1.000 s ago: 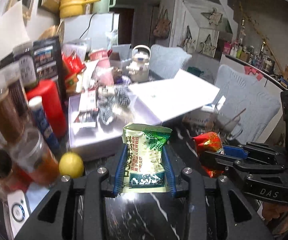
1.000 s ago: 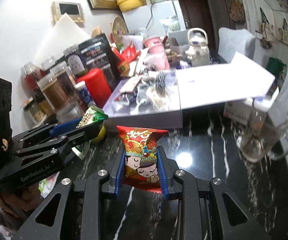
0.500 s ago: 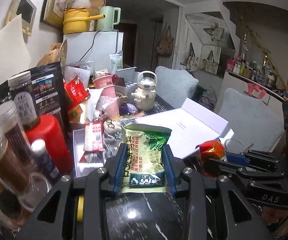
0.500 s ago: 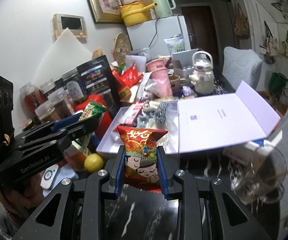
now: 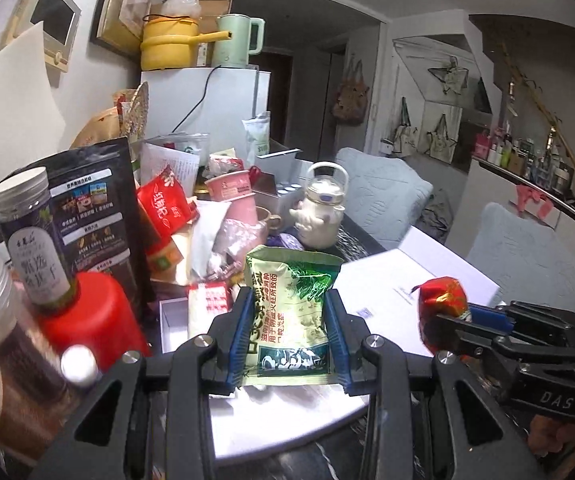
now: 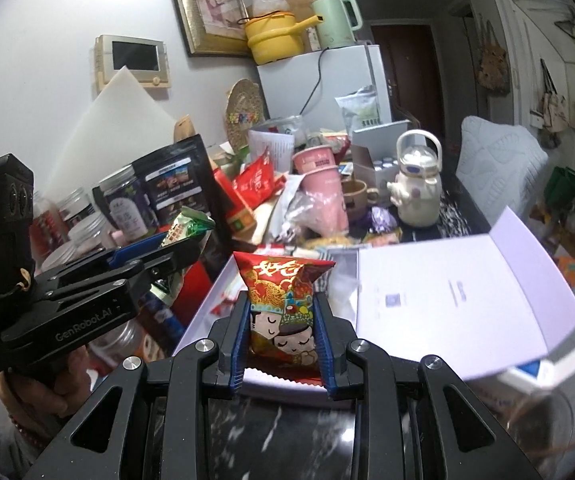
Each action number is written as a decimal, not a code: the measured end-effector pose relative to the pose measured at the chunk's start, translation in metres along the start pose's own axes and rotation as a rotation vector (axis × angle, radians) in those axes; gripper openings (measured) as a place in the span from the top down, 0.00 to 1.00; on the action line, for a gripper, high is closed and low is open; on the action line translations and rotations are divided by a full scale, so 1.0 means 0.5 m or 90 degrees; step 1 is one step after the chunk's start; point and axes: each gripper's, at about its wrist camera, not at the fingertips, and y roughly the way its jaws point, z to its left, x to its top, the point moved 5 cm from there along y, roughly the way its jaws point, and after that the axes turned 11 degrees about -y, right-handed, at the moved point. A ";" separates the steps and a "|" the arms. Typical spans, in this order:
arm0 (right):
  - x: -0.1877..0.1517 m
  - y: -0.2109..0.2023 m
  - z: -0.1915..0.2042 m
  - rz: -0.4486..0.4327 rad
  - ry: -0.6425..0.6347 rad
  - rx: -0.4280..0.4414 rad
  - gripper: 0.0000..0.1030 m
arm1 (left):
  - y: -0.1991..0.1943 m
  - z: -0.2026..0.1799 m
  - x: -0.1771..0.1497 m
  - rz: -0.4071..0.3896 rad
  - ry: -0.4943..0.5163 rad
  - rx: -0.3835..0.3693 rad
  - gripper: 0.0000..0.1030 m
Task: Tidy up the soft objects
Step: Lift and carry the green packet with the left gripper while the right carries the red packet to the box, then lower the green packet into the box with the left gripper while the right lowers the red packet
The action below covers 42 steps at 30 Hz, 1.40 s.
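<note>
My left gripper (image 5: 289, 322) is shut on a green snack packet (image 5: 292, 312), held upright between its blue pads. My right gripper (image 6: 281, 328) is shut on a red snack packet (image 6: 281, 304) with cartoon faces. Both packets hang above the open white box (image 6: 207, 308), whose lid (image 6: 447, 300) lies folded out to the right. In the right wrist view the left gripper (image 6: 183, 246) shows at left with the green packet (image 6: 187, 228). In the left wrist view the right gripper (image 5: 443, 320) shows at right with the red packet (image 5: 441, 304).
Jars (image 5: 27, 240), a red canister (image 5: 91, 316) and a black pouch (image 5: 95, 208) crowd the left side. Behind the box stand pink cups (image 6: 319, 184), a cream teapot (image 6: 415, 184) and loose packets. A glass (image 6: 535, 408) sits at the right on the dark marble table (image 6: 279, 432).
Both grippers have risen and moved forward with their packets, from low over the dark tabletop to above the open white box. The yellow lemon has dropped out of sight.
</note>
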 end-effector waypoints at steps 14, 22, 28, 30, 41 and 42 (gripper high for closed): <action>0.085 0.113 -0.042 -0.021 -0.012 0.013 0.72 | 0.111 0.067 0.053 -0.007 -0.013 0.068 0.66; 0.085 0.177 -0.047 0.007 -0.012 0.031 0.72 | 0.159 0.084 0.035 0.024 -0.007 0.090 0.66; 0.057 0.228 -0.048 0.050 -0.002 0.043 0.72 | 0.194 0.091 0.011 0.060 -0.007 0.096 0.66; 0.048 0.244 -0.050 0.063 0.002 0.052 0.72 | 0.207 0.092 0.004 0.069 -0.004 0.101 0.66; -0.003 0.314 -0.063 0.128 0.007 0.046 0.72 | 0.283 0.114 -0.048 0.142 -0.003 0.118 0.66; -0.007 0.319 -0.065 0.132 0.008 0.043 0.72 | 0.289 0.113 -0.053 0.146 0.004 0.121 0.66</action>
